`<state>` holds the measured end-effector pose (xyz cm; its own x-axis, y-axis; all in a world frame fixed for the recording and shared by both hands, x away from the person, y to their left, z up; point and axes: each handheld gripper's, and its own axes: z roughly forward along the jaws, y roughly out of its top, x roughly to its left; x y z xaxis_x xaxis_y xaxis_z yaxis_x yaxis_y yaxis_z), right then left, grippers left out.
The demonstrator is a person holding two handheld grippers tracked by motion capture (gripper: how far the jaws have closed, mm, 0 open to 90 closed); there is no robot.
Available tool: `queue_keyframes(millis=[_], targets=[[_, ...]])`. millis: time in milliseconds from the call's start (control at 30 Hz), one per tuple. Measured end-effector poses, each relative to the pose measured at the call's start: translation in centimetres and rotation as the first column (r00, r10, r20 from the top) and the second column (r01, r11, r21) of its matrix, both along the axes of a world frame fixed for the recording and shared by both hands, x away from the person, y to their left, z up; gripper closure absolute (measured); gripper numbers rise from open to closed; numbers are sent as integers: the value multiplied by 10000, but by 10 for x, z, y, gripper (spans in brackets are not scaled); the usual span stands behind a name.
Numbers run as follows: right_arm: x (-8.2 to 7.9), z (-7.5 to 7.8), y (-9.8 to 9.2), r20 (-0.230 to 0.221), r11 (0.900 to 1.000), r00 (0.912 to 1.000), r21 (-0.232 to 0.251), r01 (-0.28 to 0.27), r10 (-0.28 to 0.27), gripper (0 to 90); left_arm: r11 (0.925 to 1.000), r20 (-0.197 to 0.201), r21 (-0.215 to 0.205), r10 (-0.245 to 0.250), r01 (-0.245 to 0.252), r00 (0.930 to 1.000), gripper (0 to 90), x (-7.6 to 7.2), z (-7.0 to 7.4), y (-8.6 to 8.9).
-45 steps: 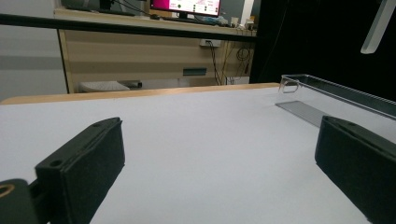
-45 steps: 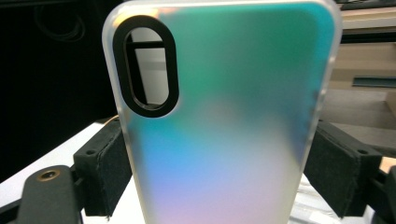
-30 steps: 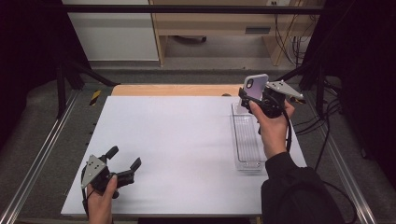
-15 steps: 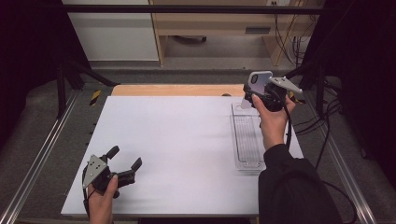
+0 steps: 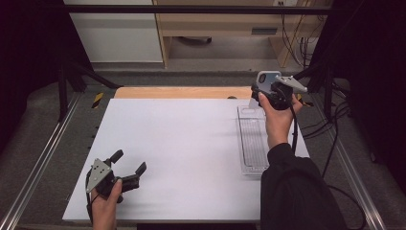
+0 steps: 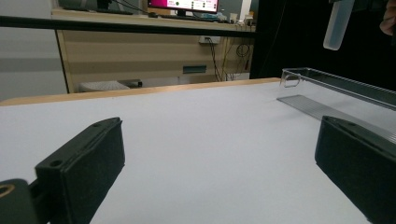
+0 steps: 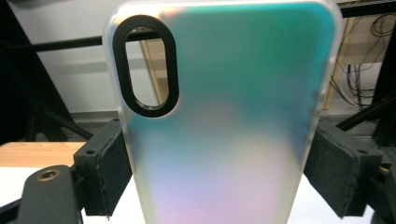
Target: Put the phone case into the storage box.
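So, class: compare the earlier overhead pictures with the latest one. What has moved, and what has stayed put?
The right claw, shut on the phone case, has drifted slightly toward the table's far right corner, above the far end of the clear tray. Its grip on the case is unchanged. The left claw stays open at the near left, and the tray has not moved.

A frosted, iridescent phone case (image 7: 224,116) — black oval camera opening at its top — is clamped upright between the right gripper (image 7: 219,172) pads.
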<state>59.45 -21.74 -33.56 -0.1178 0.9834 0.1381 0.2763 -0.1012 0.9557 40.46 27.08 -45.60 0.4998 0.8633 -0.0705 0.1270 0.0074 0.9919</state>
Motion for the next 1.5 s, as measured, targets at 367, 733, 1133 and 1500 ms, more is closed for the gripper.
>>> queue_keyframes(millis=[367,733,1133,1500], targets=[[12,-13,10,-238,9995,9995,-222,213,-219,173,10000,16,55,-2,2,10000,12,0,0,1],[18,-24,18,-518,9985,9983,-488,258,-284,173,10000,65,6,-20,20,10000,12,0,0,1],[35,-46,28,-1003,9964,9932,-671,518,-584,172,9999,74,108,-56,55,10000,12,-1,1,1],[47,-64,29,-1185,9938,9885,-709,862,-942,172,10000,66,68,-70,69,10000,12,-1,0,0]])
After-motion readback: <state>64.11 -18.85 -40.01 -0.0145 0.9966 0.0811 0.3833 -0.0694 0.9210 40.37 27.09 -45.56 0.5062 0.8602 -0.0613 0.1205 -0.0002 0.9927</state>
